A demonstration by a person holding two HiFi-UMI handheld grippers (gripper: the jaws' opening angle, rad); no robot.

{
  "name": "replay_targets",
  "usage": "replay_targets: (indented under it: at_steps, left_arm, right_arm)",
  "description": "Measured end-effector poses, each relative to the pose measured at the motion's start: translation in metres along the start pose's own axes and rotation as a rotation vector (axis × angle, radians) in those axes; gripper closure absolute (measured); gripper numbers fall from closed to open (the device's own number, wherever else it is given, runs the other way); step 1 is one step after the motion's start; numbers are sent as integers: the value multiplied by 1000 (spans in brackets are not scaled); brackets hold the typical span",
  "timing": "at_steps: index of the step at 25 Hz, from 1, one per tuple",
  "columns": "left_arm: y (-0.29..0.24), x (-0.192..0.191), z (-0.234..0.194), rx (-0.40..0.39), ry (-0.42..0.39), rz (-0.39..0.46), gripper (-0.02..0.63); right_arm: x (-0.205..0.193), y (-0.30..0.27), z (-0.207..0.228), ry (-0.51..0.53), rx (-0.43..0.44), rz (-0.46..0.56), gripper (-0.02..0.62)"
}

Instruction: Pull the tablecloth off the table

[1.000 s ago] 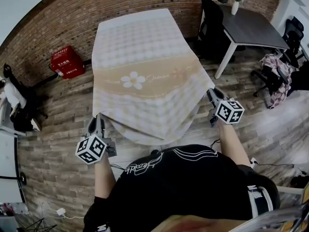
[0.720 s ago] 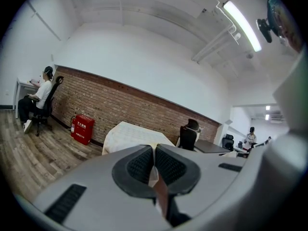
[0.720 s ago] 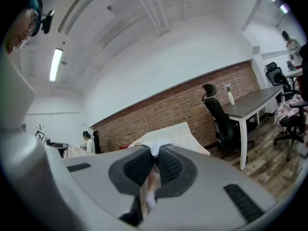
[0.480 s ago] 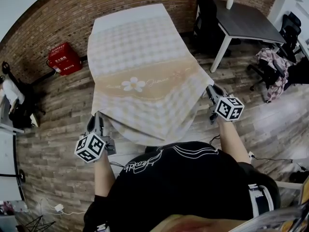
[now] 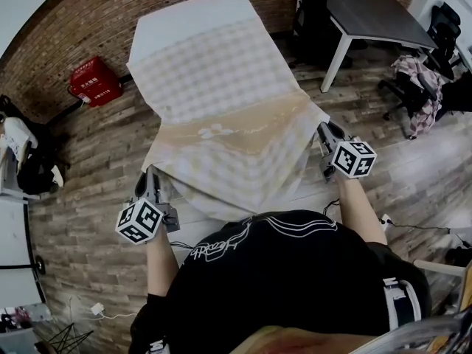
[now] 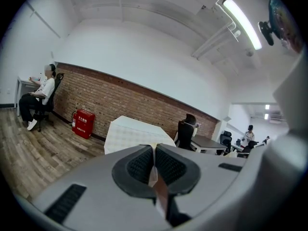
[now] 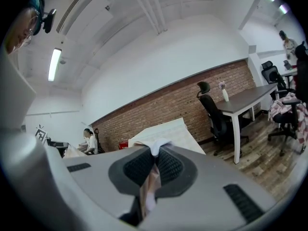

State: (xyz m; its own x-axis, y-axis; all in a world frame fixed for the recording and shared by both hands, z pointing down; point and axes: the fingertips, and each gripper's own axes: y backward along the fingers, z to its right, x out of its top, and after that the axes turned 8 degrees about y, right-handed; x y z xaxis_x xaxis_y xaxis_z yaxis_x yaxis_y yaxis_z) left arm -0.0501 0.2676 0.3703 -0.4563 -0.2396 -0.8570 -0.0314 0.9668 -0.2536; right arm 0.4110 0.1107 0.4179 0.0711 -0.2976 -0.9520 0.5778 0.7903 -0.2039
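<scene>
I am gripping the tablecloth (image 5: 221, 124) with both tongs at the near end of the table (image 5: 184, 21). My left gripper (image 5: 150, 181) is closing fully on the cloth's near left corner, and in the left gripper view a thin strip of beige fabric is sitting pinched between the dark ribbed pads (image 6: 139, 167) of that gripper (image 6: 154, 150). My right gripper (image 5: 327, 133) is clamping the near right corner in the same way. In the right gripper view a fold of pale cloth is bunching up above the meeting pads (image 7: 168, 165) of that gripper (image 7: 156, 153) and trailing down between them.

The checked cloth, with its beige band and white flower print, is lying over most of the table. Its near part is lifting off the top and sagging between my two grippers, while a bare white strip of the tabletop is showing at the far end.

A red box (image 5: 94, 83) is standing on the wood floor to the left of the table's far end, against the brick wall (image 5: 88, 13). A black office chair (image 5: 313, 21) and a dark-topped desk (image 5: 376, 24) are standing to the table's right. A seated person (image 6: 41, 97) is showing in the left gripper view, well to the left of the table.
</scene>
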Motion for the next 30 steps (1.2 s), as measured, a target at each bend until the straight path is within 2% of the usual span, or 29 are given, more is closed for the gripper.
replay_targets:
  at_steps: [10,14,30]
  left_arm:
    - [-3,-21,-12,-25,27,-58,601]
    - [9,-26,-26,-30,22,-94,601]
    - [118,-23,-90,-48,46,-103,601]
  right_arm:
    - [-36,13,-16,-27,-2,-68,597]
    - [-53,25,-35,-50,-17,-92,597]
    - [-74,84,-139,-57,-65,-73,597]
